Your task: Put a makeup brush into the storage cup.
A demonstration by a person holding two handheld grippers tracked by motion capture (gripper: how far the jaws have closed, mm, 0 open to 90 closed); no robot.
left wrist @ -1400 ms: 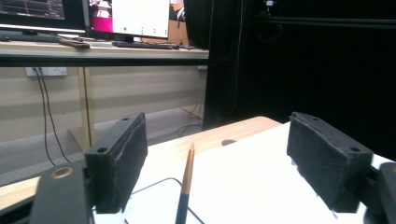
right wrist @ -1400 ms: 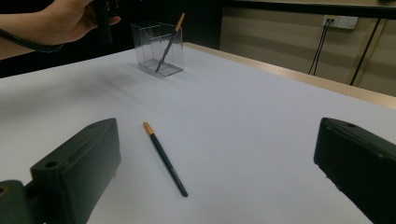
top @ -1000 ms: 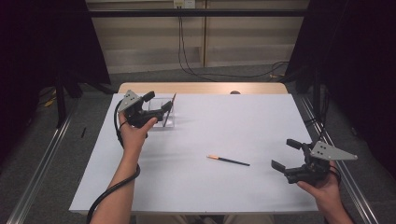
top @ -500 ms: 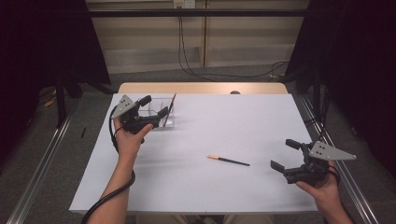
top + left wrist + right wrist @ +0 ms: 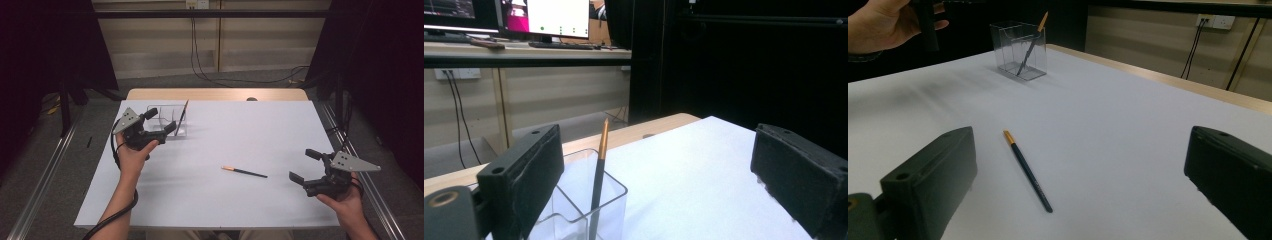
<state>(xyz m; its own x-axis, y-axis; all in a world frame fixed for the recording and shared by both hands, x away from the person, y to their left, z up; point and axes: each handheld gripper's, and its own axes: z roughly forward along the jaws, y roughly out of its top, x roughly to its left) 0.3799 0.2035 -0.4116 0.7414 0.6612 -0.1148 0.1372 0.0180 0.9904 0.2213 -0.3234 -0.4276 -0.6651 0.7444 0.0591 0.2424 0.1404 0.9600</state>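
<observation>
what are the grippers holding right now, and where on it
Nothing. The left gripper, jaws just opening, is empty beside the clear holder; the right gripper is open and empty.

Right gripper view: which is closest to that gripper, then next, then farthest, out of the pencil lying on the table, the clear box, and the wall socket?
1. The pencil lying on the table, flat on the white cover just ahead of the open jaws.
2. The clear box, farther back toward the left, with another pencil leaning inside.
3. The wall socket, on the wall beyond the table, upper right.
</observation>
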